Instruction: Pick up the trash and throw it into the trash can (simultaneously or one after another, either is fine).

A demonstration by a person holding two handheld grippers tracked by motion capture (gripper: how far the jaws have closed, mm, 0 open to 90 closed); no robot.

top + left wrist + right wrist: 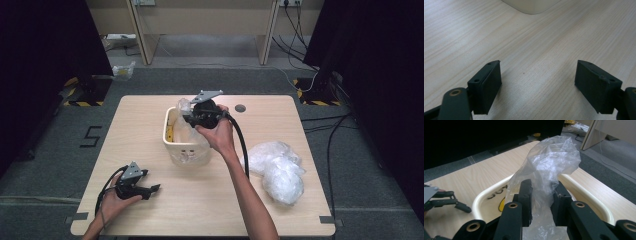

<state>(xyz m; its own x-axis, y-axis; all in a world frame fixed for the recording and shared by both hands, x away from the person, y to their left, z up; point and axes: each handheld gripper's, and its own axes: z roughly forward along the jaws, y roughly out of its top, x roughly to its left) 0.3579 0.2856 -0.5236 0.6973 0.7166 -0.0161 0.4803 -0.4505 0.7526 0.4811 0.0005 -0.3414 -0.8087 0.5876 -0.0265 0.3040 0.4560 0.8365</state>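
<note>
Above the rounded cream bin [186, 145], right claw [543, 202] pinches crinkly, seemingly clear plastic bag [549, 167].

Bare table [200, 210] lies between the left gripper [156, 188] and the cream bin [187, 150]: open passage there. Right of the bin, a heap of clear plastic bags [277, 170] blocks the near-right corner. Bin mouth crowded by the held plastic bag [549, 165].
</note>
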